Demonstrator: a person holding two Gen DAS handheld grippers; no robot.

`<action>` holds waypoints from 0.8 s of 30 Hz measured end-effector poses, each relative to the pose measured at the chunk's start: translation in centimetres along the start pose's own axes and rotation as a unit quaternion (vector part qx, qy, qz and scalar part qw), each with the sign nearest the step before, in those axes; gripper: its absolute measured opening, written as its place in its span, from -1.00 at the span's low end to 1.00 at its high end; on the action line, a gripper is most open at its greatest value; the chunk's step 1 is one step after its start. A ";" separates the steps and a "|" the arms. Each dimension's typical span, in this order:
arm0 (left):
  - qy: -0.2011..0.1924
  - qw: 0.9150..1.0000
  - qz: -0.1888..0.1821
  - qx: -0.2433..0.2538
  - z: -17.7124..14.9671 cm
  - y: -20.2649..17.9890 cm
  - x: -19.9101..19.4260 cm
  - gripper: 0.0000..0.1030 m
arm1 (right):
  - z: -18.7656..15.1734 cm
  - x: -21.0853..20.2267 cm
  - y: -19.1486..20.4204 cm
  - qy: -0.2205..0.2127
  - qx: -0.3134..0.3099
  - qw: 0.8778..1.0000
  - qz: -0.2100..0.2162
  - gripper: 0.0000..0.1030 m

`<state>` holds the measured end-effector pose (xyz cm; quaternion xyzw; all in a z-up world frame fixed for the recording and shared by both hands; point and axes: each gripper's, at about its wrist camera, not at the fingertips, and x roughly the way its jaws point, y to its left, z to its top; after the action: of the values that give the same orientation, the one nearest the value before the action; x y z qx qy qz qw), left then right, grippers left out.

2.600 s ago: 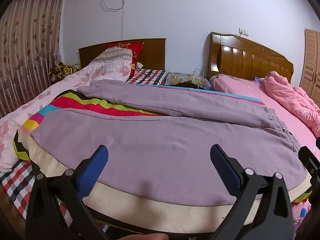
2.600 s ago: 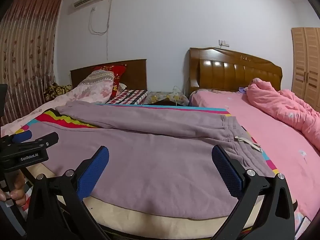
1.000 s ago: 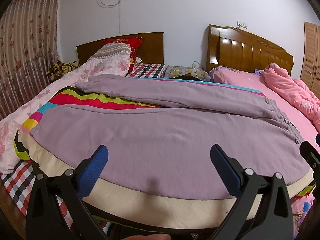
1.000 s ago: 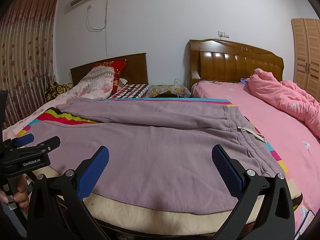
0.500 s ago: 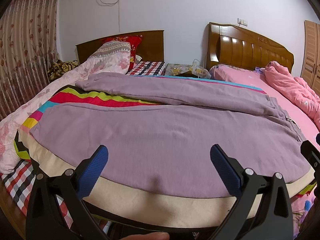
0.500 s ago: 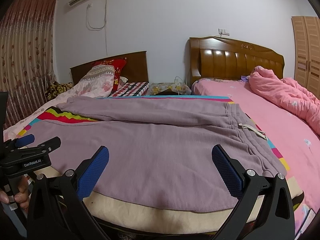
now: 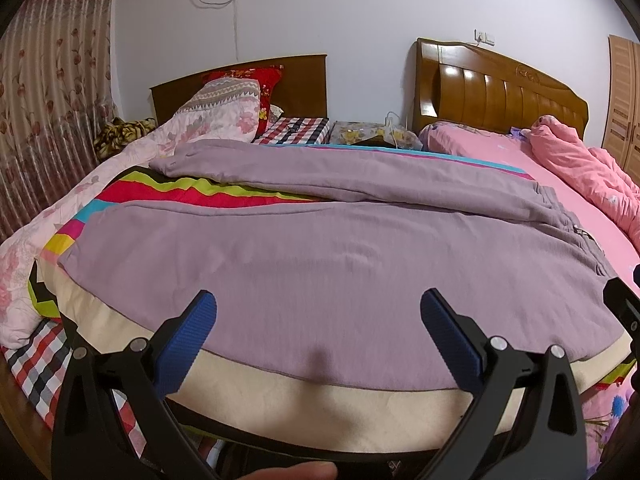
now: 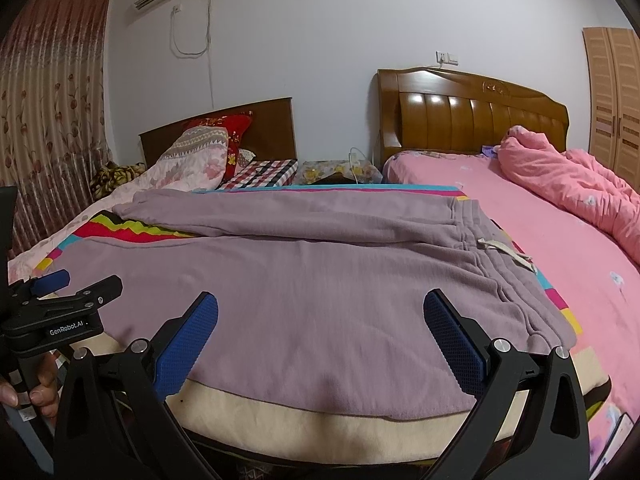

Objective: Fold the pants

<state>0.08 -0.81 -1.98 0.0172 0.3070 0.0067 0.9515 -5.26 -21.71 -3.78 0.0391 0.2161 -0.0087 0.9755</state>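
Note:
Mauve sweatpants lie spread flat on a striped blanket on the bed, legs to the left, waistband with a white drawstring to the right. The two legs lie apart in a V, the far leg angled back. My left gripper is open and empty, hovering over the near leg by the bed's front edge. My right gripper is open and empty, over the near leg closer to the waistband. The left gripper also shows in the right wrist view.
A pink bed with a bunched pink quilt lies to the right. Pillows and headboards stand at the back. A nightstand sits between the beds. Curtains hang on the left. A cream blanket edge runs along the front.
Both grippers have shifted only slightly over the near leg and stay open. The pants have not moved.

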 end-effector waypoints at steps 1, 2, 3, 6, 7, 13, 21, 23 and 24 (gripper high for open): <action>0.000 1.000 0.000 0.000 0.0 0.0 0.0 0.97 | 0.0 0.0 0.0 0.000 0.000 1.000 0.000 0.92; 0.000 1.000 0.000 0.000 0.0 0.0 0.0 0.97 | 0.0 0.0 0.0 0.000 0.000 1.000 0.000 0.92; 0.000 1.000 -0.001 0.000 0.0 0.0 0.0 0.97 | 0.0 0.0 0.0 0.000 0.001 1.000 0.000 0.92; 0.000 1.000 0.000 0.001 -0.1 0.0 0.0 0.97 | -0.1 0.0 0.0 0.001 0.001 1.000 0.000 0.92; 0.000 1.000 0.000 0.001 -0.1 0.0 0.0 0.97 | -0.1 0.0 0.0 0.001 0.002 1.000 0.000 0.92; -0.001 1.000 0.000 0.001 -0.1 0.0 0.0 0.97 | -0.1 0.1 -0.3 0.000 0.003 1.000 -0.003 0.92; -0.004 1.000 0.000 0.003 -0.2 -0.1 -0.1 0.97 | -0.1 0.1 -0.5 -0.001 0.007 1.000 -0.005 0.92; -0.005 1.000 0.000 0.004 0.0 -0.1 -0.1 0.97 | -0.1 0.1 -0.6 -0.001 0.007 1.000 -0.005 0.92; -0.005 1.000 0.000 0.004 0.0 -0.1 -0.1 0.97 | -0.1 0.1 -0.5 -0.001 0.007 1.000 -0.005 0.92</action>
<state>0.04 -0.94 -1.91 0.0210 0.3023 0.0051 0.9530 -5.24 -22.23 -3.93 0.0451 0.2151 -0.0148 0.9754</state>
